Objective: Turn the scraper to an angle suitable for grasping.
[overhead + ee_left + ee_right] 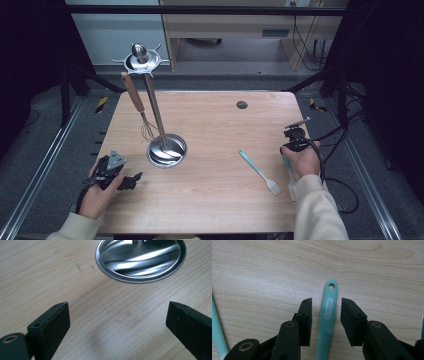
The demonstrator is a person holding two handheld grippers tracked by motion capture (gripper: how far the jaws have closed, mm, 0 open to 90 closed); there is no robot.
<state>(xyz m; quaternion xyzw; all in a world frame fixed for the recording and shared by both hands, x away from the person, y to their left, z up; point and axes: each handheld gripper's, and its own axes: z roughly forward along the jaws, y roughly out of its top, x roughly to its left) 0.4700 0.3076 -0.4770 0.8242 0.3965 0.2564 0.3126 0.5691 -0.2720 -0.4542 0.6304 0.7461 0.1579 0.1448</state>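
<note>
Your right gripper [326,315] sits at the right edge of the wooden table [215,200], and its jaws straddle the handle of a teal utensil [327,322] without pressing it: a sliver of tabletop shows on each side of the handle, so the jaws are open around it. The handle lies flat on the wood, its hanging hole at the far end just beyond the jaw tips, and a pale label runs along it between the pads. In the high view your right hand [302,159] covers part of this utensil, whose handle runs under the hand toward your sleeve.

A 2nd teal utensil, a pastry brush [260,172], lies flat to the left of that hand, its white bristles pointing toward you; it is apart from the gripper.

Your left gripper [117,322] rests near the table's front left corner with jaws wide open and nothing between them, just bare wood. Ahead of it is the round steel base of the utensil stand [141,260], near but not touching. A wooden-handled whisk [137,107] hangs from the stand's top ring beside the pole
</note>
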